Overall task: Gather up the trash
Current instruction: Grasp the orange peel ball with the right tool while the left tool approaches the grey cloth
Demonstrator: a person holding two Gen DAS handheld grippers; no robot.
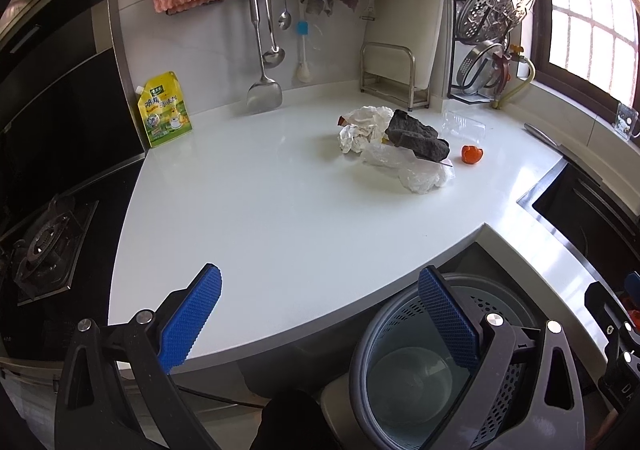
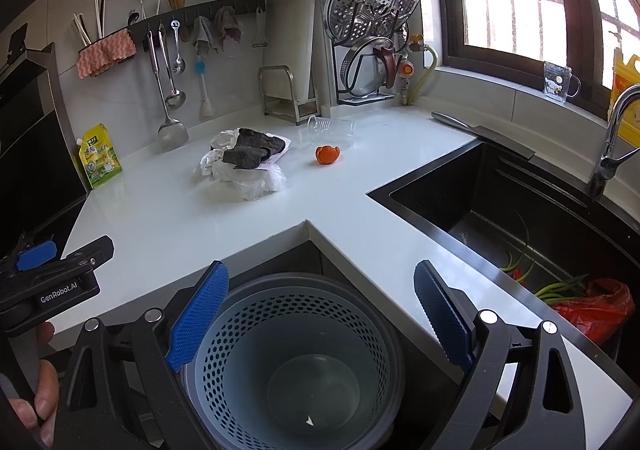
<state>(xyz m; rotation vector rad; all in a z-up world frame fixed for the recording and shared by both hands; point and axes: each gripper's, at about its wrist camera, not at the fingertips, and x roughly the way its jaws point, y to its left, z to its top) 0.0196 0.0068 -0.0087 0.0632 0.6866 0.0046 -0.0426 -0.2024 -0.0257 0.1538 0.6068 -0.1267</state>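
White countertop (image 1: 248,209) carries the trash cluster toward its back wall: crumpled white paper (image 1: 362,125), a dark grey rag (image 1: 416,135) lying on top of it, clear plastic film (image 1: 420,173) at the near edge of the pile, and an orange peel (image 1: 472,153) just beside the rag, apart from it. A perforated grey bin (image 2: 296,362) stands below the countertop's front notch. Left gripper (image 1: 320,314) and right gripper (image 2: 320,314) both have jaws spread apart, holding nothing, the right one above the bin.

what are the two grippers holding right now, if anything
Nothing. The left gripper and the right gripper are both open with empty jaws, above the perforated trash bin. The trash pile lies untouched on the counter.
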